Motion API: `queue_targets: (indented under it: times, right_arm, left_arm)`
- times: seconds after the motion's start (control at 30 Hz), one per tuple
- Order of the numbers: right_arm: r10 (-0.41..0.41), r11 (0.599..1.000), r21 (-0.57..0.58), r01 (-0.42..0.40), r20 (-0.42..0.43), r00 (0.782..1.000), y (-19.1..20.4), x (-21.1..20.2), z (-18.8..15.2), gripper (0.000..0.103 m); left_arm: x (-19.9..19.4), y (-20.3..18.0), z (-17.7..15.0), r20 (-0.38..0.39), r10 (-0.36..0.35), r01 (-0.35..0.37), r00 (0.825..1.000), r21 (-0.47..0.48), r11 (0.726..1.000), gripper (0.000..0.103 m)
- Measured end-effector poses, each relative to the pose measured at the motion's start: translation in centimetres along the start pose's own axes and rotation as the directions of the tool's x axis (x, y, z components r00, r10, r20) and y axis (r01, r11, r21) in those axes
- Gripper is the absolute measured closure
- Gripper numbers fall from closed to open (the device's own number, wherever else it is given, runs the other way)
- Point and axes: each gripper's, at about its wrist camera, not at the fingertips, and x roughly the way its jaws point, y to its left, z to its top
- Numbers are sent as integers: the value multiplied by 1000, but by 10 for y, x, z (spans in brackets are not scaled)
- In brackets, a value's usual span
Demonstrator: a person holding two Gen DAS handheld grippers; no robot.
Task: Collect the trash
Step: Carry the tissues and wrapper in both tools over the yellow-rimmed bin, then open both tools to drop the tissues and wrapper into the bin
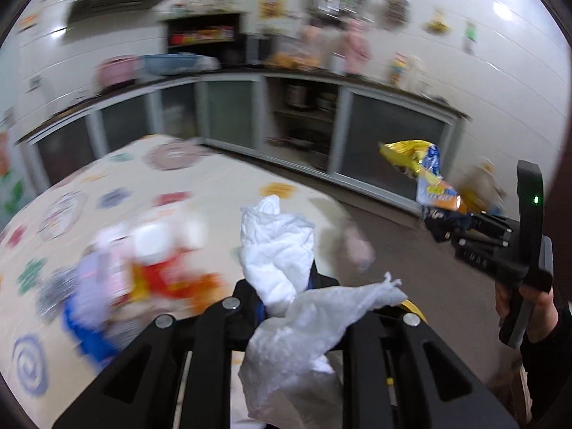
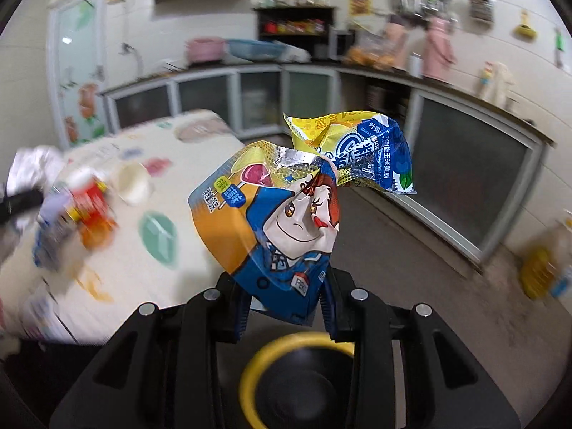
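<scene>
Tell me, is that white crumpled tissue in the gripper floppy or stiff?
Probably floppy: the crumpled tissue droops over the left gripper in loose folds, one twisted tail sticking sideways. It looks very light for its bulk. It would likely tear or slip free easily, pinched only at one spot.

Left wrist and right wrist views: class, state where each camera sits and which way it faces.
Left wrist: on the left gripper, facing table and cabinets; tissue clamped; right gripper and hand show.
Right wrist: on the right gripper, facing cabinets; snack wrappers clamped.
Shared: table, wrappers, cabinets.
</scene>
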Motion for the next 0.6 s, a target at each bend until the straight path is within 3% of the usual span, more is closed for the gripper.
queue_targets:
  times: [0.13,0.2,0.33,0.57,0.6]
  right_arm:
    - [-81,995,48,85,-89,993,-32,-10,-49,72]
    - [-101,993,48,108,-120,988,-39,-12,-67,72]
    - [-67,991,97,88,-207,976,-45,-6,-100,72]
    - [-50,994,71,79,-340,939,-35,22,-140,68]
    - [-47,994,73,79,-366,929,-37,28,-146,62]
  left_arm:
    - [45,-57,8,-88,-138,146,987,90,985,86]
    - [61,-77,6,-118,-170,184,978,123,975,86]
    - [100,-121,3,-217,-258,293,941,151,944,86]
    - [154,-161,-16,-342,-285,353,895,153,923,85]
    - [161,-165,-19,-357,-284,356,890,153,922,78]
